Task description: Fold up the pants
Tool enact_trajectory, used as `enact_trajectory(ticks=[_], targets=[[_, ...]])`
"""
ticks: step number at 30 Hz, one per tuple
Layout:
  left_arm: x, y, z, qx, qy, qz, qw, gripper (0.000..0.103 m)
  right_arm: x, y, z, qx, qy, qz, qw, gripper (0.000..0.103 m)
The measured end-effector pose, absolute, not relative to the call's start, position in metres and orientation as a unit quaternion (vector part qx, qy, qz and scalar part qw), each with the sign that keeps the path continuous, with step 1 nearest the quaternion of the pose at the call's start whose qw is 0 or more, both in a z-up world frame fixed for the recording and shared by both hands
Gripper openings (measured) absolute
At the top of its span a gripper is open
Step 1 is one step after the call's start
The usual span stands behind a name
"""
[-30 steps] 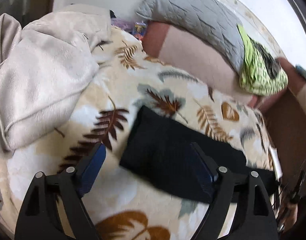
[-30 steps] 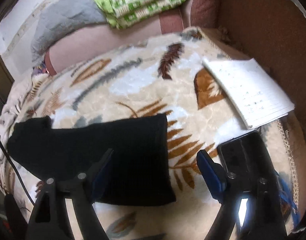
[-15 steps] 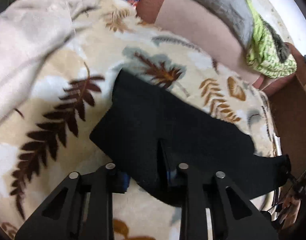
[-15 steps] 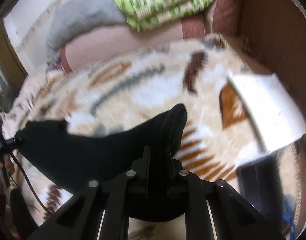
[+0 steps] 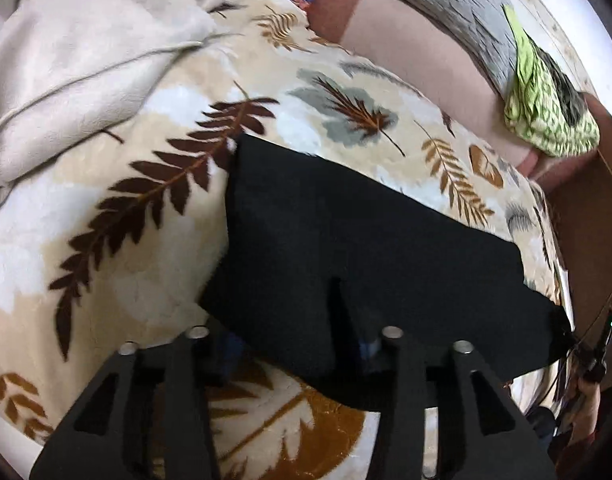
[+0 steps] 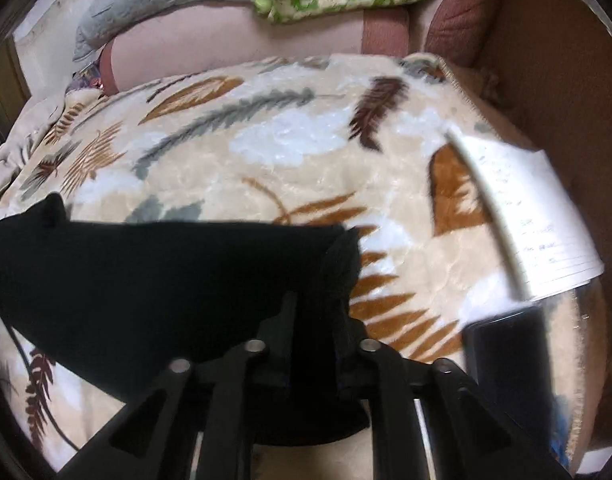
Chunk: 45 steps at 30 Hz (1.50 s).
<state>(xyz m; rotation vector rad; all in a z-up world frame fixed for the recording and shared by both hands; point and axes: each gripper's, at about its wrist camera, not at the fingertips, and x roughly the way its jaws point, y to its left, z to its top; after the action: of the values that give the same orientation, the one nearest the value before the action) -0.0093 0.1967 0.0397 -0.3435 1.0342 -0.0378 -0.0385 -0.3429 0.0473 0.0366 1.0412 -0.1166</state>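
Leaf-print blanket [image 5: 154, 240] carries the black pants [image 5: 345, 232], centre to 4 o'clock. Left gripper [image 5: 298, 344] and right gripper [image 6: 313, 312] each pinch an end. Uneven lifting may let thick fabric slip, skewing the fold.

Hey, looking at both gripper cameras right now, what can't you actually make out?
- Left gripper fingertips: left wrist view, buried in the black pants.
- Right gripper fingertips: right wrist view, covered by the same pants.
- Writing on the notebook: right wrist view, blurred, too small.
- Dark object below the notebook: right wrist view, blurred, partly behind the gripper frame.
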Motion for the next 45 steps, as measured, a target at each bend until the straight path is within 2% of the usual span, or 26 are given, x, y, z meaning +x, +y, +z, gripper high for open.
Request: enact_trajectory(ticks=[1,6,9,11,21,28,39,45], targets=[[-0.011,0.198,0.045,-0.149,0.488,-0.004,0.86,0.054,-0.042,-0.345,0.057,0.015,0.487,-0.073,0.87,0.026],[-0.017,0.201,0.073,-0.128,0.464,0.011,0.877,0.055,-0.064,-0.348,0.098,0.052,0.439,-0.059,0.895,0.028],[-0.022,0.195,0.087,-0.123,0.442,0.007,0.889,0.065,-0.072,-0.327,0.114,0.07,0.413,-0.012,0.908,0.035],[-0.024,0.182,0.093,-0.109,0.431,0.005,0.896,0.067,-0.071,-0.304,0.119,0.068,0.399,0.02,0.914,0.038],[-0.009,0.117,0.08,-0.026,0.417,-0.009,0.909,0.067,-0.022,-0.155,0.082,0.069,0.409,0.169,0.894,0.038],[0.004,0.117,0.061,-0.032,0.43,-0.01,0.902,0.067,0.004,-0.084,0.068,0.048,0.408,0.218,0.885,0.039],[0.027,0.119,0.037,-0.027,0.448,-0.025,0.893,0.068,0.056,-0.049,0.024,0.048,0.454,0.202,0.867,0.038],[0.033,0.122,0.042,-0.037,0.455,-0.027,0.889,0.068,0.064,-0.061,0.032,0.065,0.454,0.2,0.866,0.039]])
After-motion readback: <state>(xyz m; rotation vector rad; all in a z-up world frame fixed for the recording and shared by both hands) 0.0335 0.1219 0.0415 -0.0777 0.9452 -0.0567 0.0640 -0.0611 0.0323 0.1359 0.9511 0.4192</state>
